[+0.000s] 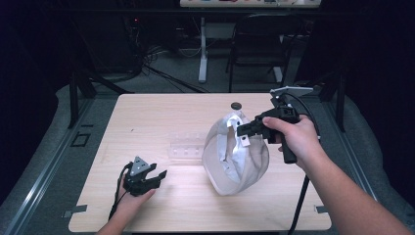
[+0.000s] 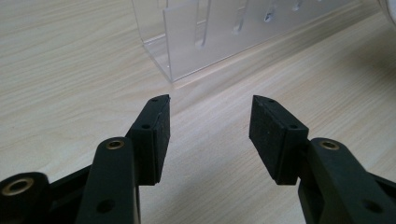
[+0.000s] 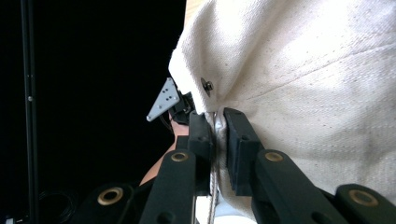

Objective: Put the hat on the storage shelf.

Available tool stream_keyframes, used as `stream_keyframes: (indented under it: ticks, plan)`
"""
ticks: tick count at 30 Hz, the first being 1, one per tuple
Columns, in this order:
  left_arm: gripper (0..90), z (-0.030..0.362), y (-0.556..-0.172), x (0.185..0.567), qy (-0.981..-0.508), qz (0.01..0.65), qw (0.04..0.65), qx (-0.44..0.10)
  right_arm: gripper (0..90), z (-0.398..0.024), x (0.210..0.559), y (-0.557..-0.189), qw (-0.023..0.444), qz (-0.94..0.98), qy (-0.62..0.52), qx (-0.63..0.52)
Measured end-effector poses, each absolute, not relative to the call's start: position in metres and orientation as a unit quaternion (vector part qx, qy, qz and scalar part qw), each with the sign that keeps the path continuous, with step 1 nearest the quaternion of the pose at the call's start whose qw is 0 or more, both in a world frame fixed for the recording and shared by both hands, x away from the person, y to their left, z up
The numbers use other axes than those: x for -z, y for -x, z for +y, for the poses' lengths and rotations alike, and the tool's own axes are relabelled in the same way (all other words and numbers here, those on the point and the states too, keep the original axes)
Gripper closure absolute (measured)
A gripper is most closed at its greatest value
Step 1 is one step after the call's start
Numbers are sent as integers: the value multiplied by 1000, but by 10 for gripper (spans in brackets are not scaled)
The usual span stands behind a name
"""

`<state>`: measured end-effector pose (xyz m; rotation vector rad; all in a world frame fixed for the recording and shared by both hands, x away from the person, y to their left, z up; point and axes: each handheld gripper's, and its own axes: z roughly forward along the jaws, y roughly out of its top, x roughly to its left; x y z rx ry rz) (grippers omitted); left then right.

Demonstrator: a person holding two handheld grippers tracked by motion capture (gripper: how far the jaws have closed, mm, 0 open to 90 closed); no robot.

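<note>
A white cloth bag (image 1: pixel 235 159) hangs above the right half of the wooden table (image 1: pixel 147 117), lifted by its rim. My right gripper (image 1: pixel 241 131) is shut on that rim; in the right gripper view the jaws pinch the canvas bag (image 3: pixel 303 79) edge next to a metal stud, at my right gripper (image 3: pixel 218 135). My left gripper (image 1: pixel 159 176) rests low on the table at the front left, open, with nothing between its fingers. In the left gripper view my left gripper (image 2: pixel 210 135) points at a clear acrylic rack (image 2: pixel 224 32) a short way ahead.
The clear slotted rack (image 1: pixel 187 147) lies mid-table, left of the bag. A small dark round object (image 1: pixel 236 105) sits near the far edge. Behind the table stand a chair (image 1: pixel 259 44) and a white desk leg (image 1: pixel 202 49). Cables trail from both grippers.
</note>
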<state>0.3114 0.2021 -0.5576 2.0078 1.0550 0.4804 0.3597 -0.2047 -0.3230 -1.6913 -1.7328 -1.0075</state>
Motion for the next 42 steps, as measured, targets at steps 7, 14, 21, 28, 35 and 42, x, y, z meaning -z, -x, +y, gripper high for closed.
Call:
stream_keyframes:
  ticks: [7,14,21,28,35,42]
  plan:
    - [482,202,-312,557,-796,417,397,-186,822,-203,319,-365,259,-634,621,381]
    - [472,203,-312,558,-792,420,401,-188,822,-201,319,-370,272,-625,617,393]
    - [459,202,-311,557,-791,419,403,-188,821,-198,319,-375,278,-613,616,409]
    - [454,199,-309,557,-793,414,403,-192,821,-196,316,-383,277,-603,616,424]
    - [454,195,-308,558,-798,407,400,-194,821,-197,310,-393,265,-591,624,438]
    - [453,190,-307,558,-803,397,401,-194,821,-196,307,-405,257,-577,630,451]
